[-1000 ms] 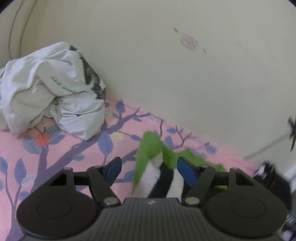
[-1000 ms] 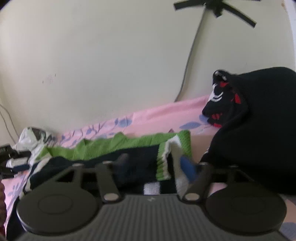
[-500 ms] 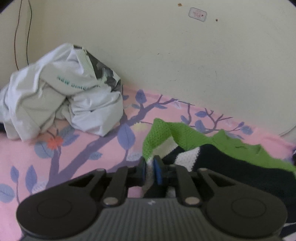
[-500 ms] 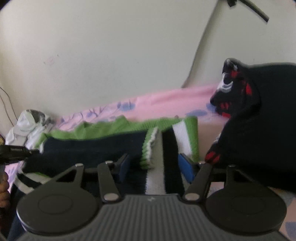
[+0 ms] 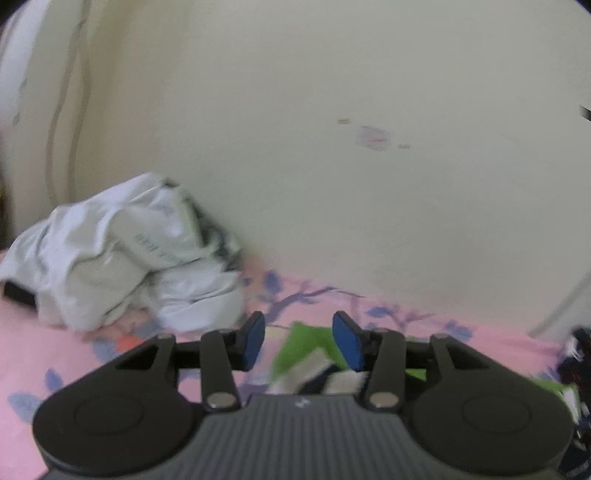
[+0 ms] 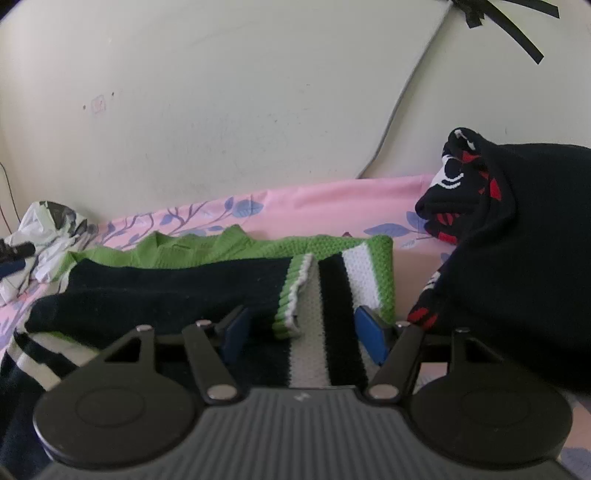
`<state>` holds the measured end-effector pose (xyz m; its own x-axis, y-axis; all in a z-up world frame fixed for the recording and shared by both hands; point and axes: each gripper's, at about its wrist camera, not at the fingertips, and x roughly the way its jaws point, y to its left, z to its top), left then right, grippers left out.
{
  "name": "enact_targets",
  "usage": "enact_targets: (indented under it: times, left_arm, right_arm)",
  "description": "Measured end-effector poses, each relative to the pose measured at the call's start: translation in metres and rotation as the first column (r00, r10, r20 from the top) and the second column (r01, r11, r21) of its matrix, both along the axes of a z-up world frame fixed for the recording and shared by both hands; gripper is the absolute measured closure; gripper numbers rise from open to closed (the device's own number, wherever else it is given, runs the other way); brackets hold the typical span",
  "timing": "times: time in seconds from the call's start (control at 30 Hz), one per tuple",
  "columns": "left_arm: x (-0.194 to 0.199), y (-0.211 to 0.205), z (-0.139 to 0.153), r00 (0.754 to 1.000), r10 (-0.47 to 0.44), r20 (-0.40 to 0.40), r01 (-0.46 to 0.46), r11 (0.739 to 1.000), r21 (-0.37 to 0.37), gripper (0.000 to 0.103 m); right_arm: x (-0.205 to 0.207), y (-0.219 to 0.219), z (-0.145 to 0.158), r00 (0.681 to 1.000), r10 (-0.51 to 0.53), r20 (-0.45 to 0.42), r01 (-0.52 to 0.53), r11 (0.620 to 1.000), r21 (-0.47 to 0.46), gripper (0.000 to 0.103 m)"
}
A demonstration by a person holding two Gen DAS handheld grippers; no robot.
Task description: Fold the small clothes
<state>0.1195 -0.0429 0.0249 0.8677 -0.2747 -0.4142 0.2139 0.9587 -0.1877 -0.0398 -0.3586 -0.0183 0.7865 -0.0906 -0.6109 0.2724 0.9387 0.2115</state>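
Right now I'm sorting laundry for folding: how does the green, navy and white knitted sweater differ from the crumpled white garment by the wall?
The knitted sweater lies spread fairly flat on the pink floral sheet, one sleeve laid across its body; the white garment sits bunched in a heap. The sweater is a thick striped knit; the white garment looks thin and smooth. The sweater is under both open grippers; the white garment lies off to the side. Both rest on the sheet, near the wall.

Cream wall [image 5: 332, 166] fills the upper frame, small pinkish mark [image 5: 373, 137] right of centre. Pink floral bedsheet [image 6: 332, 199] along the bottom. Grey cable [image 6: 402, 96] down the wall, upper right. Black strips [image 6: 502, 14] top right corner.
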Motion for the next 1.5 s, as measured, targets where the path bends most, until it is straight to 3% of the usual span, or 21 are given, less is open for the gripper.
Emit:
enact_targets:
  times: [0.13,0.2,0.33,0.53,0.7,0.8,0.9,1.03,1.13,1.27,1.4,1.43,1.5]
  left_arm:
    - [-0.004,-0.026,-0.005,0.997,-0.071,0.005,0.070,0.991,0.113,0.061]
    - [0.000,-0.034,-0.012,0.996,-0.086,-0.033,0.090,0.983,0.158,0.061]
    - [0.020,-0.053,-0.027,0.987,-0.028,-0.161,0.070,0.963,0.261,0.061]
    - [0.018,-0.059,-0.032,0.991,0.010,-0.133,0.035,0.943,0.331,0.060]
    - [0.020,-0.052,-0.030,0.989,0.010,-0.147,0.034,0.955,0.295,0.056]
    - [0.011,-0.038,-0.022,0.979,0.009,-0.205,0.044,0.967,0.253,0.050]
    - [-0.028,-0.011,-0.007,0.974,-0.033,-0.223,0.075,0.980,0.182,0.050]
    - [-0.095,0.036,0.010,0.979,-0.031,-0.200,0.074,0.975,0.208,0.050]
    - [-0.133,0.073,0.016,0.972,-0.002,-0.234,0.054,0.974,0.219,0.049]
    - [-0.176,0.115,0.021,0.962,0.034,-0.270,0.021,0.981,0.195,0.049]
    - [-0.207,0.141,0.019,0.952,-0.010,-0.307,0.055,0.989,0.139,0.049]
    - [-0.213,0.143,0.017,0.950,-0.030,-0.312,0.074,0.988,0.132,0.049]
    - [-0.218,0.141,0.012,0.946,-0.059,-0.320,0.108,0.985,0.136,0.049]
  right_arm:
    - [0.000,0.001,0.000,1.000,0.004,0.000,-0.004,1.000,0.000,0.042]
    - [0.000,0.000,0.000,1.000,0.007,-0.001,-0.007,1.000,0.001,0.041]
    - [0.001,0.000,0.000,1.000,0.012,-0.001,-0.012,1.000,0.001,0.040]
    - [0.000,0.001,0.000,1.000,0.011,-0.002,-0.011,1.000,-0.003,0.039]
    - [0.001,0.001,0.000,1.000,0.013,-0.002,-0.013,1.000,-0.006,0.038]
    - [0.000,0.000,0.000,1.000,0.015,0.000,-0.015,1.000,-0.004,0.037]
    - [0.000,0.000,0.000,1.000,0.016,0.002,-0.016,1.000,-0.001,0.036]
    - [0.000,0.001,0.000,1.000,0.015,0.002,-0.015,1.000,-0.004,0.035]
    - [-0.003,0.000,0.002,1.000,0.027,0.016,-0.028,1.000,0.007,0.032]
    - [-0.023,-0.010,0.012,0.997,0.027,0.075,-0.032,0.997,0.069,0.034]
    - [-0.055,-0.015,0.029,0.991,0.059,0.121,-0.086,0.969,0.233,0.043]
    - [-0.066,-0.010,0.033,0.988,0.080,0.133,-0.110,0.966,0.235,0.044]
    - [-0.088,0.010,0.040,0.986,0.126,0.107,-0.141,0.979,0.147,0.044]
